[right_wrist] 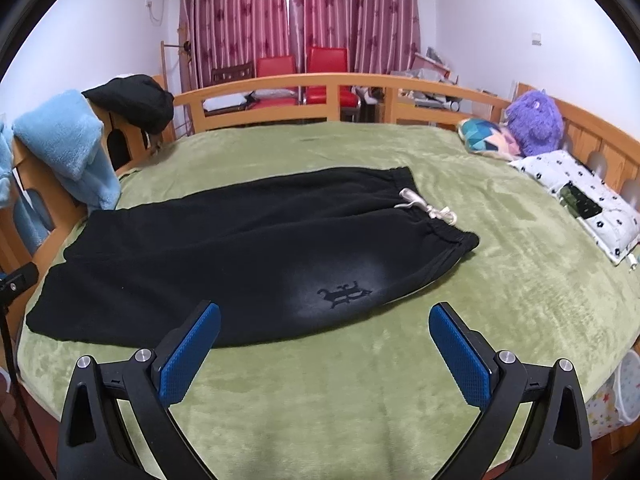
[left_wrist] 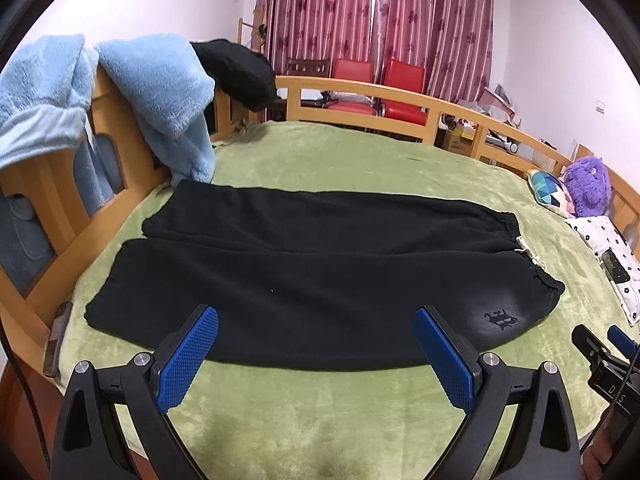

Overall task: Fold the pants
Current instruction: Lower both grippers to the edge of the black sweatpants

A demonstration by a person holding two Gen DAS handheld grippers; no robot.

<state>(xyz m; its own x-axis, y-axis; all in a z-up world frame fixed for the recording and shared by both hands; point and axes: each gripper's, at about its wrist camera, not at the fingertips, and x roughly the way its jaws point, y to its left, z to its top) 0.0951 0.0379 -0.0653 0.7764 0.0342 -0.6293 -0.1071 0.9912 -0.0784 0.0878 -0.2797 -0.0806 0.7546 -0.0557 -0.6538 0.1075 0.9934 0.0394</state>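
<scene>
2 open grippers above flat pants [left_wrist: 304, 272].

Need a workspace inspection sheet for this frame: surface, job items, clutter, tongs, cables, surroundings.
Surface: green blanket covering the bed, lightly rumpled.
Job's things: black pants laid flat, unfolded, legs side by side, waistband to the right; white drawstring lies loose at the waist; logo near the front edge.
Clutter: blue robe and black garment draped on the bed rail; purple plush, pillows at right.
Tongs: left tongs open, over the pants' near edge; right tongs open, near the logo; neither grips cloth.
Cables: nothing seen on the bed.
Surroundings: wooden rail, red chairs, curtains.
</scene>
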